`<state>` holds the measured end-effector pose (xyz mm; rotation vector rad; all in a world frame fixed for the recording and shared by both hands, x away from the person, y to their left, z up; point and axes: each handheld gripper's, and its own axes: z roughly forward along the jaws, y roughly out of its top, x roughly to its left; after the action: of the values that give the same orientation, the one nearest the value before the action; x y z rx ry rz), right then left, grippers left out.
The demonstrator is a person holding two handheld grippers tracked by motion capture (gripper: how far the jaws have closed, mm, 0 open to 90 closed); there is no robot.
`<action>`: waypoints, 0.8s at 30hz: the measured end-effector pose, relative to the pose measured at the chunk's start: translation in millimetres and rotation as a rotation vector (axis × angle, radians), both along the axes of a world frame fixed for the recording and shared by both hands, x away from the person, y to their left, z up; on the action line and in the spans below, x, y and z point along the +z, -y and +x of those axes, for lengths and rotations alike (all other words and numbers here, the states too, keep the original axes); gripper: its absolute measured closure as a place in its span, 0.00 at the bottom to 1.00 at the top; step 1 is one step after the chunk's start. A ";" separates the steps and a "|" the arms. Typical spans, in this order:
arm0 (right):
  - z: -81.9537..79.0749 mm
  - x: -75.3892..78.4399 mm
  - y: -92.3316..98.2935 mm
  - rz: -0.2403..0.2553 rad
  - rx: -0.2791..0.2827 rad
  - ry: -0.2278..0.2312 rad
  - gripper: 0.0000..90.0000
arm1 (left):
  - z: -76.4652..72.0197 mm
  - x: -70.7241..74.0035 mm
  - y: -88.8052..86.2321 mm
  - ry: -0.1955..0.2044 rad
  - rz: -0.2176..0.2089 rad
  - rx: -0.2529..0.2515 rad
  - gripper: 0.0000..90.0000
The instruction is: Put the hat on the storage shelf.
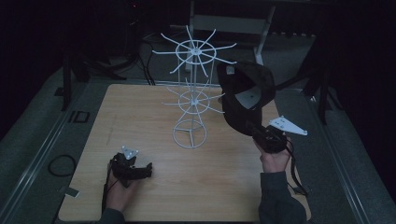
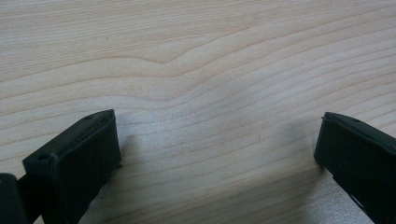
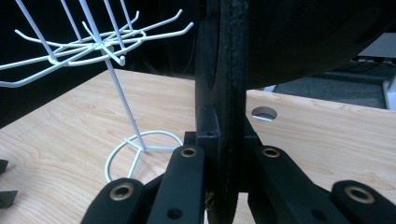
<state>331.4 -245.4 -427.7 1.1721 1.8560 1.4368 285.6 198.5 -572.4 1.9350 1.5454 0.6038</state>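
A white wire rack (image 1: 191, 93) with two rings of hooks stands on a round base at the middle of the wooden table (image 1: 140, 116). My right gripper (image 1: 250, 126) is shut on the brim of a black cap (image 1: 247, 91), holding it up just right of the rack, beside the hook tips. In the right gripper view the brim (image 3: 229, 93) stands edge-on, clamped by the right gripper (image 3: 227, 126), with the rack (image 3: 93, 42) to its left. My left gripper (image 1: 147, 169) lies low on the table at the front left. Its jaws stand wide apart over bare wood, the left gripper (image 2: 217, 135) holding nothing.
A round hole (image 3: 264, 113) sits in the tabletop behind the cap. A cable loop (image 1: 60, 164) lies on the grey floor left of the table. Dark stands and a white frame (image 1: 229, 23) rise behind the table's far edge.
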 end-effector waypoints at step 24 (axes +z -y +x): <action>-3.1 8.0 0.8 -0.003 -0.012 0.039 0.96 | 0.0 -0.1 0.1 0.000 -0.002 0.000 0.00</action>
<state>328.4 -246.1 -419.7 1.1444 1.8212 1.4399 285.5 198.4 -572.4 1.9335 1.5462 0.6018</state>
